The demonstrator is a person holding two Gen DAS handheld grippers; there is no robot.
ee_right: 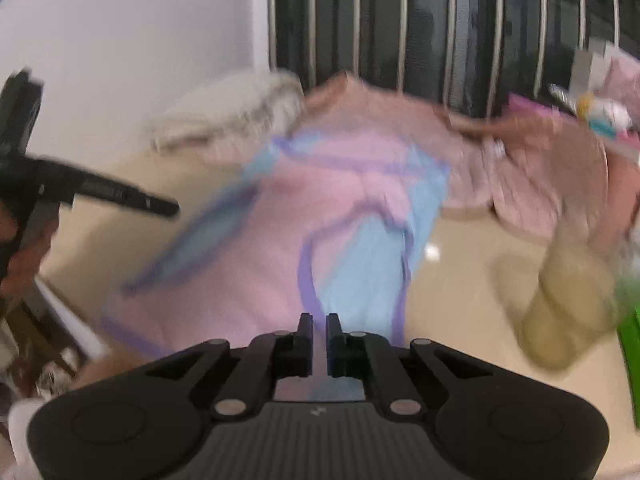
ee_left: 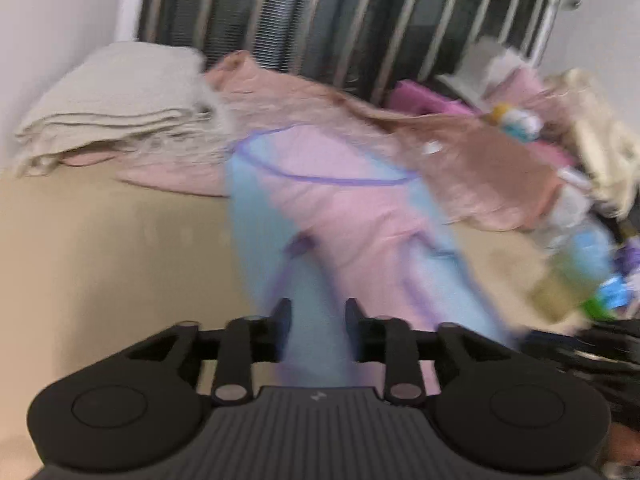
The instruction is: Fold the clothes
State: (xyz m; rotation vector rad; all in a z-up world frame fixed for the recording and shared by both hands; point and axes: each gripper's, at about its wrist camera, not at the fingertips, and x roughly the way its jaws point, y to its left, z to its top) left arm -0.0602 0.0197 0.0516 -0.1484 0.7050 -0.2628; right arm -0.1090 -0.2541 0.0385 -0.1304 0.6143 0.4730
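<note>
Right hand-held gripper [ee_right: 319,326] and left hand-held gripper [ee_left: 318,312] each pinch the pink-blue garment [ee_right: 280,220], unfolded; beige stack [ee_left: 112,100] looks folded.

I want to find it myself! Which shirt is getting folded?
Find the tan table below the barred window. The shirt lies mid-table, nearer than the dusty-pink cloth. It alone mixes pale pink with sky-blue panels and purple piping.

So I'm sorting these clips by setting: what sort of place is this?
Probably a home room: a pile of folded beige blankets against the wall, loose pink clothing heaped on a beige tabletop, and a barred window behind.
</note>
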